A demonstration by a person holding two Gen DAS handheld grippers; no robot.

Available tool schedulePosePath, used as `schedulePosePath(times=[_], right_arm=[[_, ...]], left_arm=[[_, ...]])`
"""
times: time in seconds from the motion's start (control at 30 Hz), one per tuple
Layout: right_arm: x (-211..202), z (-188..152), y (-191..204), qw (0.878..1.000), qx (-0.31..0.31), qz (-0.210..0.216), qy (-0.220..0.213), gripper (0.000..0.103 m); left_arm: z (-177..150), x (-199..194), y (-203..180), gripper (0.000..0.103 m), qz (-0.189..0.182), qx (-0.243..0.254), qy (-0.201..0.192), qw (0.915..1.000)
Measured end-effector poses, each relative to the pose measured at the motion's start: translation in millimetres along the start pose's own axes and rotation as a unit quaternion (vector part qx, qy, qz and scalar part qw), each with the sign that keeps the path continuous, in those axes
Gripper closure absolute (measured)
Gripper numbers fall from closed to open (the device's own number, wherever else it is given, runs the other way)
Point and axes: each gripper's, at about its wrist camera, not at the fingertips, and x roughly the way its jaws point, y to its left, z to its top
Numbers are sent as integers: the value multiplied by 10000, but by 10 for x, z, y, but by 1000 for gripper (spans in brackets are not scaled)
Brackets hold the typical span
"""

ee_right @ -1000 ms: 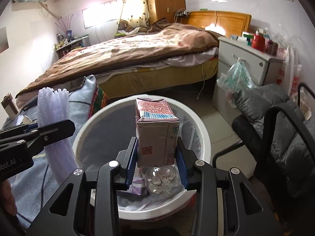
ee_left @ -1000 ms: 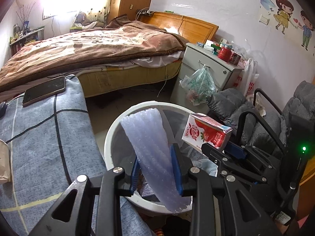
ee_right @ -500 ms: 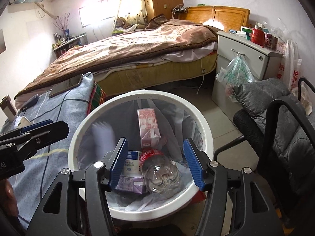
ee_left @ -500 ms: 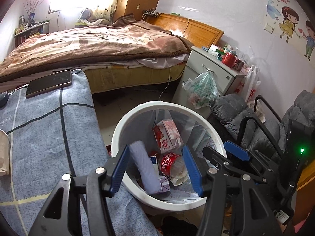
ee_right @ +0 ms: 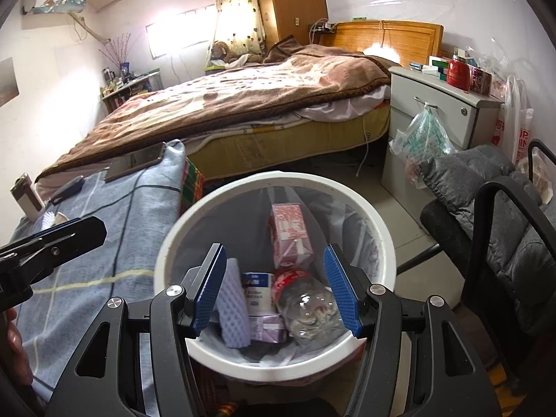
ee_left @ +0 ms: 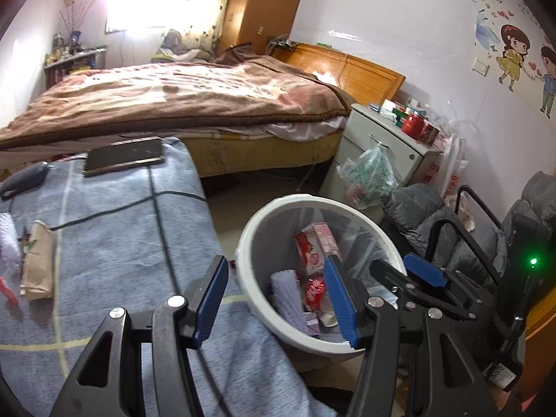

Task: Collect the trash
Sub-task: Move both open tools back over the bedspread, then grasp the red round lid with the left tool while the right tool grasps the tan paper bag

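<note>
A white bin (ee_left: pixel 303 200) (ee_right: pixel 347 191) stands on the floor beside the cloth-covered table (ee_left: pixel 121 229). Inside it lie a pink milk carton (ee_left: pixel 317 247) (ee_right: pixel 290 232), a strip of bubble wrap (ee_left: pixel 286 293) (ee_right: pixel 234 307) and a clear bottle with a red label (ee_right: pixel 307 307). My left gripper (ee_left: pixel 275 264) is open and empty, straddling the bin's left rim and the table edge. Directly over the bin, my right gripper (ee_right: pixel 274 250) is open with nothing between its pads. On the table lie a brown paper wrapper (ee_left: pixel 38 264) and a small red item (ee_left: pixel 8 293).
A phone (ee_left: pixel 125 155) and a dark mouse (ee_left: pixel 24 177) lie at the table's far end. Behind are a bed (ee_right: pixel 260 90), a nightstand (ee_right: pixel 438 104) with a hanging plastic bag (ee_right: pixel 424 139), and a grey padded chair (ee_right: pixel 493 201) right of the bin.
Both grippers opened; the bubble wrap strip and the milk carton dropped into the bin. My left gripper swung left toward the table, while the right one stayed over the bin.
</note>
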Motion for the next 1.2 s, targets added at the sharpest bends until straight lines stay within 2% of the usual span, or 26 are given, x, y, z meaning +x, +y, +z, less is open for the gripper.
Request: schedulePosePath(times=[0.13, 0.43, 0.73, 1.2], right_arm=[[-52, 6, 110, 9999, -44, 84, -81, 43], [-98, 4, 411, 9991, -197, 311, -212, 43], [-60, -20, 794, 9973, -448, 545, -200, 43], [22, -47, 1511, 9887, -1107, 998, -158, 43]], left_arm=[[-25, -132, 131, 44, -13, -155, -104, 9998], [-109, -455, 440, 44, 359, -266, -412, 9982], [-209, -688, 807, 44, 612, -505, -494, 9956], [-454, -1045, 1631, 43, 1356, -1017, -621, 9836]])
